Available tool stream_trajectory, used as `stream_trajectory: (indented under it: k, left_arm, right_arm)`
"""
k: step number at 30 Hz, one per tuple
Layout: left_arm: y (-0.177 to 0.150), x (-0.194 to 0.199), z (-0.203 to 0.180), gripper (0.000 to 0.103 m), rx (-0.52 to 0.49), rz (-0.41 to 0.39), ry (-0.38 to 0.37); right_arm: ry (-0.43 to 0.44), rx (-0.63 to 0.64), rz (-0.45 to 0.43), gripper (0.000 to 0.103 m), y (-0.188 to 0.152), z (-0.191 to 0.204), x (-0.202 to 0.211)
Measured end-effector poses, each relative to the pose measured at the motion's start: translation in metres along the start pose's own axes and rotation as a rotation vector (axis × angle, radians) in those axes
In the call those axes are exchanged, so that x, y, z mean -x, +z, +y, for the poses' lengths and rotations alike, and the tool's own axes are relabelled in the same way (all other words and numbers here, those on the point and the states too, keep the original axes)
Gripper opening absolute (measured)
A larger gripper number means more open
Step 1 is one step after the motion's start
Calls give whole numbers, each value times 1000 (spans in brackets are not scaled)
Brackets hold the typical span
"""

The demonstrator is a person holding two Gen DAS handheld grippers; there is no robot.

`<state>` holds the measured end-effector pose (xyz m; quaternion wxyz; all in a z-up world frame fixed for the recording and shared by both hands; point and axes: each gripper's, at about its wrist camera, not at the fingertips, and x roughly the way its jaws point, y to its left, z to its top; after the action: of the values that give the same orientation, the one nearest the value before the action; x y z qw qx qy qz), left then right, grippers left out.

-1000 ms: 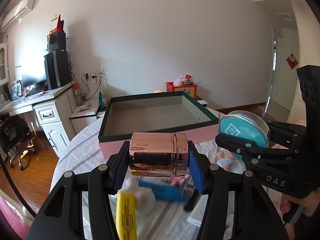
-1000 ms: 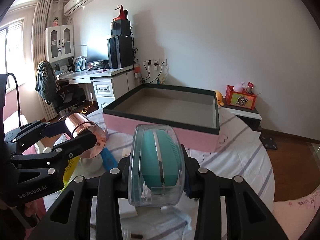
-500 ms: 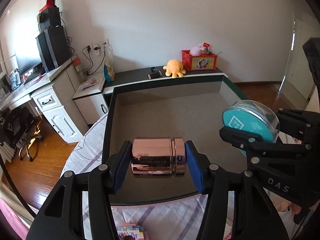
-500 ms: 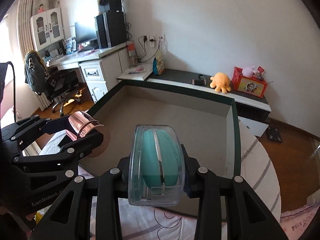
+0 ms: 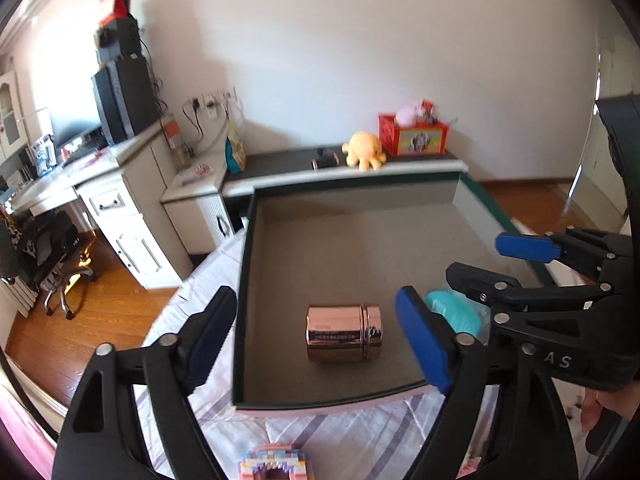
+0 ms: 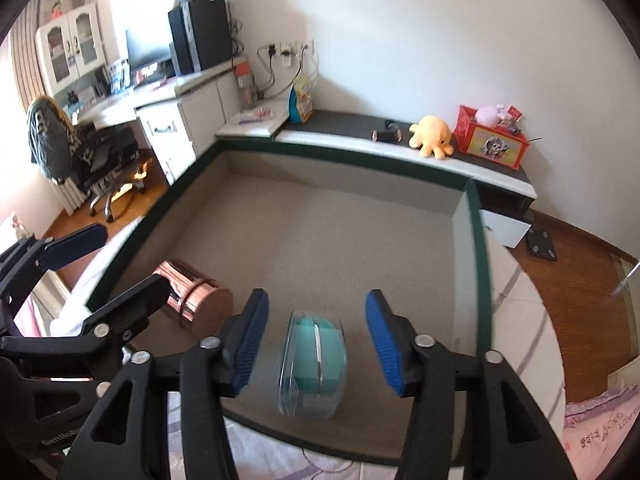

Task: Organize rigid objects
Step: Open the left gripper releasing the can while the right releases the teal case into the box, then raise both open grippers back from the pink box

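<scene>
- A large, shallow, open-topped box with a dark green rim (image 6: 478, 264), pink outer sides and a grey felt-like floor sits on a table under a pale striped cloth (image 5: 360, 432).
- A shiny rose-gold metal canister with a banded lid (image 5: 344, 333) lies on its side on the box floor, near the front wall. It is free of the left gripper (image 5: 316, 344), whose blue-padded jaws are opening and stand wide to either side of it without touching.
- A teal oval object sealed in a clear hard plastic case (image 6: 314, 364) rests on edge on the box floor, just beside the canister. The right gripper (image 6: 316, 340) is over it with its jaws opening; the case sits between the pads, clear of both.
- Handling, as a judgement: the canister looks stiff, smooth and slippery, and, lying on its round side, it could roll. The surest hold is across its flat ends, lid on one pad and base on the other.
- The clear case looks light and rigid but glossy, and it may tip over from its narrow edge. Grip it across its two broad, flat faces, with modest pressure so the thin plastic does not crack.
- A small pastel toy-brick model (image 5: 274, 462) sits on the cloth in front of the box, not yet put away.
</scene>
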<state>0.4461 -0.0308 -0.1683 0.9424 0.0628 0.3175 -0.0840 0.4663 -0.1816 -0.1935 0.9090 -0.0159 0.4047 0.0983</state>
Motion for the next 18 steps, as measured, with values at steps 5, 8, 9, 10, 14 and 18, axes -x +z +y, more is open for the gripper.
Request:
stream_trajectory:
  k: [5,8,9,10,14,18]
  left_arm:
    - [-16,80,-1,103,13,-205,72]
    - [-35,126,-7,103,22,-293,107]
    - [-41,141,-8,103,30,-321,117]
    - [-49,155,-8,103,37,-348,120]
    - [-82,203,-10,103,68,-414,138]
    - [-102,237,-7,103,112,-442,144]
  right_arm:
    - [-19,-23,-167,82,-9,7,63]
    - [-20,-35,-272,84,-25,17,109]
    - [-25,-40,-304,85,-32,20,125]
    - [-31,-41,-336,86,-40,25,138]
    - [-89,-32,-446,96,-74,46,184]
    - [-123,-25,-515,103,-107,55,218]
